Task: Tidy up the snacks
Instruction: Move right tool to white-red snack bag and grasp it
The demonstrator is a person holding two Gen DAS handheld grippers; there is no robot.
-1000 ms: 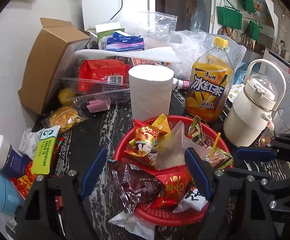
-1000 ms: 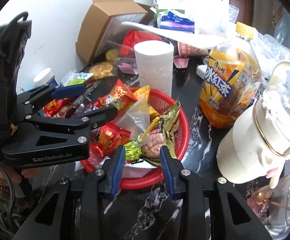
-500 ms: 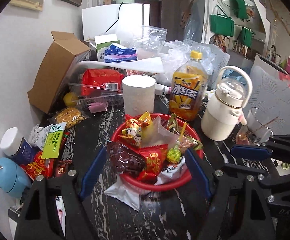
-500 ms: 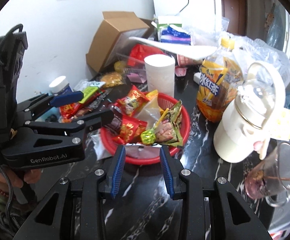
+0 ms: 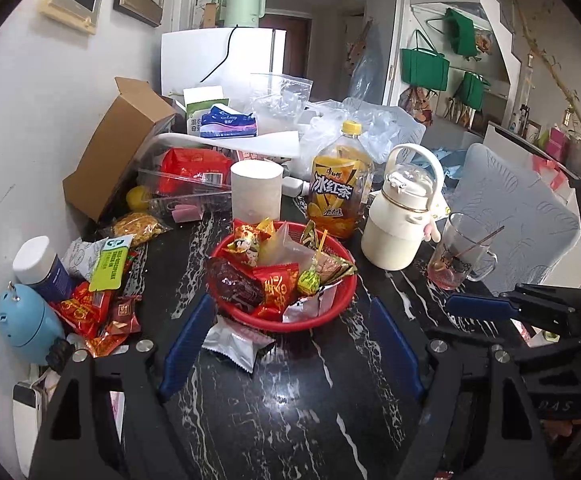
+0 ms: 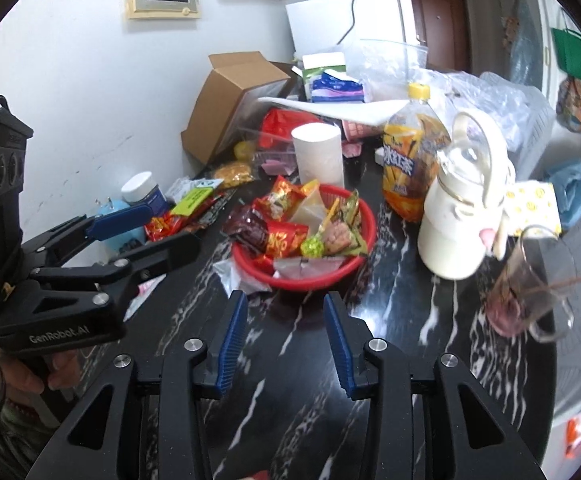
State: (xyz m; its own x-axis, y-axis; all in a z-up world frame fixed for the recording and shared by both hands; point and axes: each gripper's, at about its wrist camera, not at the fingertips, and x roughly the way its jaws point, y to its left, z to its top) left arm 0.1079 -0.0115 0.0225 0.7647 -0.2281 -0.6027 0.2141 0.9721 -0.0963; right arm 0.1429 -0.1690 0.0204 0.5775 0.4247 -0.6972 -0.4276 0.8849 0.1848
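A red basket [image 5: 332,312] heaped with wrapped snacks sits mid-table on the black marble top; it also shows in the right wrist view [image 6: 354,268]. A silver packet [image 5: 234,346] lies just outside its near rim. Loose red snack packets [image 5: 90,312] and a green packet [image 5: 108,266] lie at the left. My left gripper [image 5: 290,316] is open and empty, held back from the basket. My right gripper [image 6: 286,312] is open and empty, also short of the basket. Each gripper shows in the other's view, the left one as a whole tool [image 6: 146,220].
An iced tea bottle [image 5: 340,192], a white paper roll [image 5: 256,192], a cream kettle jug [image 5: 400,226] and a glass mug [image 5: 460,256] stand behind and right of the basket. A cardboard box [image 5: 114,148], a clear box and bags crowd the back. A blue device [image 5: 26,324] sits far left.
Both grippers have pulled back and up from the basket, so it looks smaller and farther. Both stay open and empty. The snacks in the basket have not moved.
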